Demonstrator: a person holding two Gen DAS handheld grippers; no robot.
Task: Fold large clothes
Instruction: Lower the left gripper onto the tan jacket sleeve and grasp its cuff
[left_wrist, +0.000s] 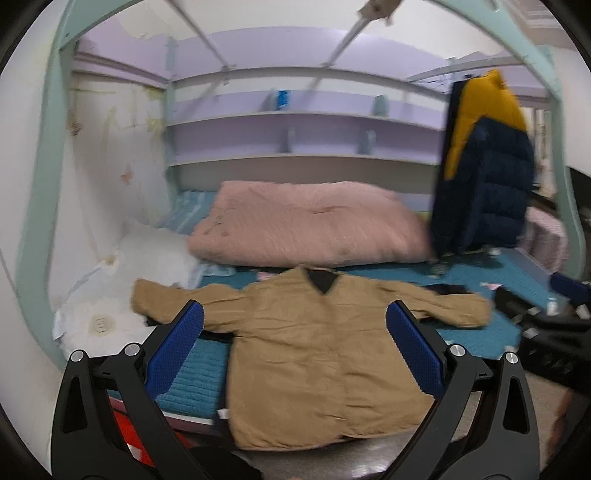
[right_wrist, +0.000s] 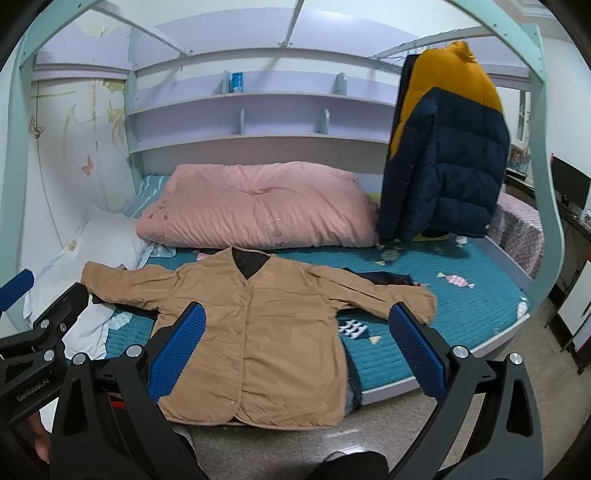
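currently the tan jacket (right_wrist: 266, 325) lies flat, sleeves spread, on the teal bed (right_wrist: 461, 306), hem overhanging at 6 o'clock. left gripper (left_wrist: 295, 354) and right gripper (right_wrist: 297, 354) fingers wide apart, holding nothing.

You're getting soft, even indoor light with only faint shadows and no glare. Your left wrist view is smearing with motion blur beyond the jaws; your right view is staying sharper. Fisheye bending is curving everything toward the dark corners.
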